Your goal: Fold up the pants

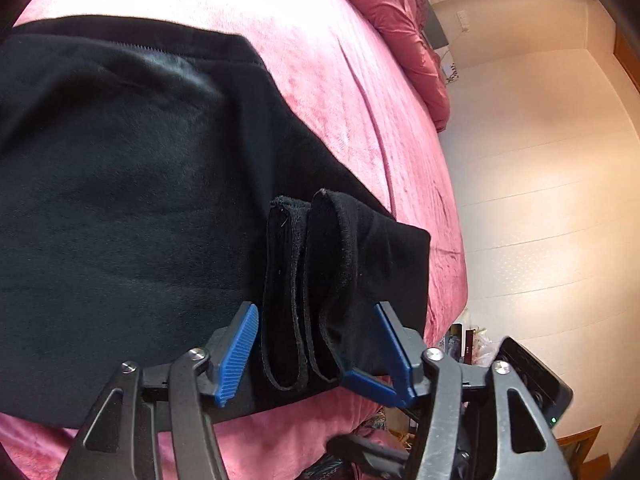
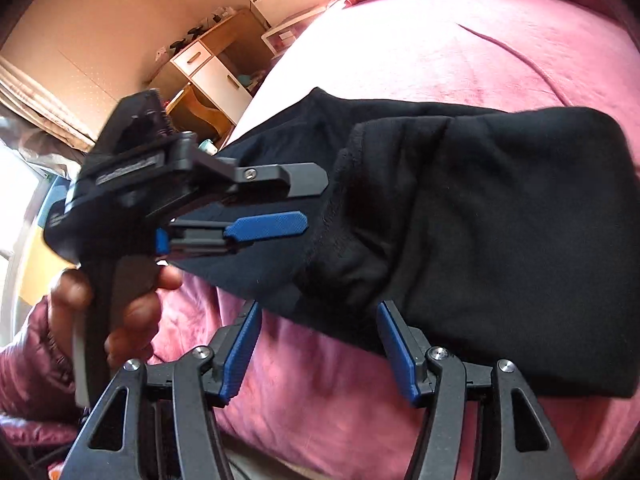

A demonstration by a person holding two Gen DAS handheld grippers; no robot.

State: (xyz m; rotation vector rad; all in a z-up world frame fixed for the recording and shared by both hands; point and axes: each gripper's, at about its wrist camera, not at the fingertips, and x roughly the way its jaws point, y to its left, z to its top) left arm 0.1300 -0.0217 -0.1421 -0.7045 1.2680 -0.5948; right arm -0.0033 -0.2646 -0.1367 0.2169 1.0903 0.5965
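Observation:
Black pants (image 1: 132, 184) lie folded on a pink bedspread (image 1: 328, 80). In the left wrist view the two leg cuffs (image 1: 304, 280) stand stacked between the blue pads of my left gripper (image 1: 316, 320), which is open around them without pinching. In the right wrist view the pants (image 2: 500, 220) stretch across the bed. My right gripper (image 2: 318, 320) is open and empty at their near edge. The left gripper (image 2: 280, 200) shows there too, held in a hand (image 2: 132, 312), its fingers lying over the cuff end.
A crumpled red quilt (image 1: 400, 20) lies at the head of the bed. The bed's edge drops to a pale floor (image 1: 540, 200) on the right. A wooden cabinet with white drawers (image 2: 208, 68) stands beyond the bed in the right wrist view.

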